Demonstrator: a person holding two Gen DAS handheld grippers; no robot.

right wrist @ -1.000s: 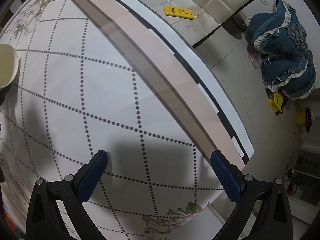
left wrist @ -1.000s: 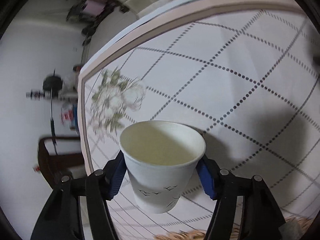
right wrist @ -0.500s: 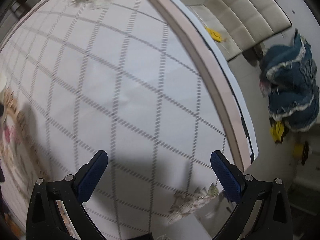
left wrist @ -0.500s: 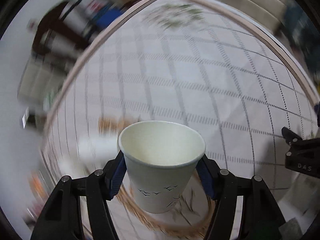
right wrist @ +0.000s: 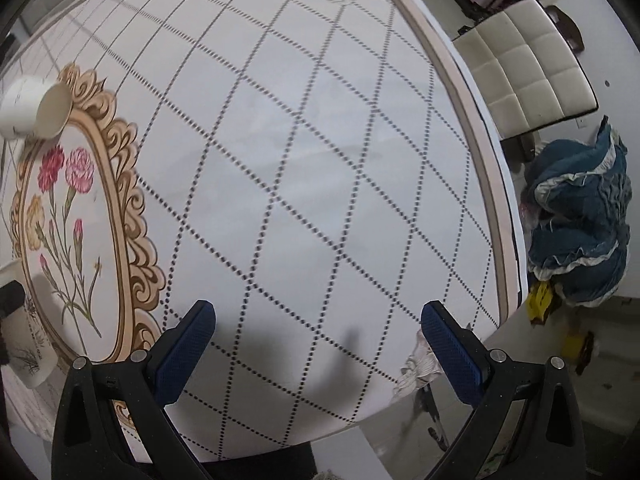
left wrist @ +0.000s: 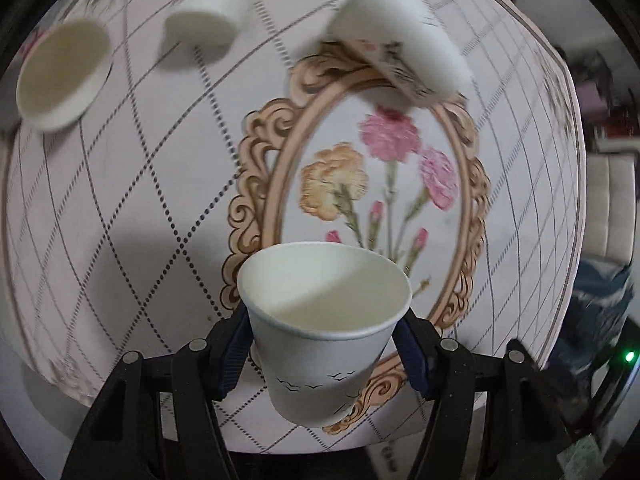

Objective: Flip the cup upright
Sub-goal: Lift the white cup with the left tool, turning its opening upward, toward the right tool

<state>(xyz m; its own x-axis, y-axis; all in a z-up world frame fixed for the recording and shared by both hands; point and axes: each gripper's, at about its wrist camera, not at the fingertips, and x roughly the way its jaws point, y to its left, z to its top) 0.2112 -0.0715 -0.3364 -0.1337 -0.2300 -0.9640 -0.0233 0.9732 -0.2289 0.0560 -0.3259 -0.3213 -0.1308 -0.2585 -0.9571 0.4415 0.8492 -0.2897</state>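
Observation:
My left gripper is shut on a white paper cup with small bird prints. The cup's mouth faces up and it hangs above the flower medallion on the tablecloth. Three more paper cups show in the left wrist view: one lying on its side at the medallion's top, one at the top middle, one with its mouth showing at far left. My right gripper is open and empty above the checked cloth. The held cup shows at the left edge of the right wrist view.
A cup lies on its side by the medallion in the right wrist view. The round table's rim runs along the right. Beyond it stand a cream chair and a blue cloth heap on the floor.
My left gripper has swung with the cup from the table's edge to over the flower medallion; other cups have come into view. The right gripper's view has turned toward the medallion; jaws unchanged.

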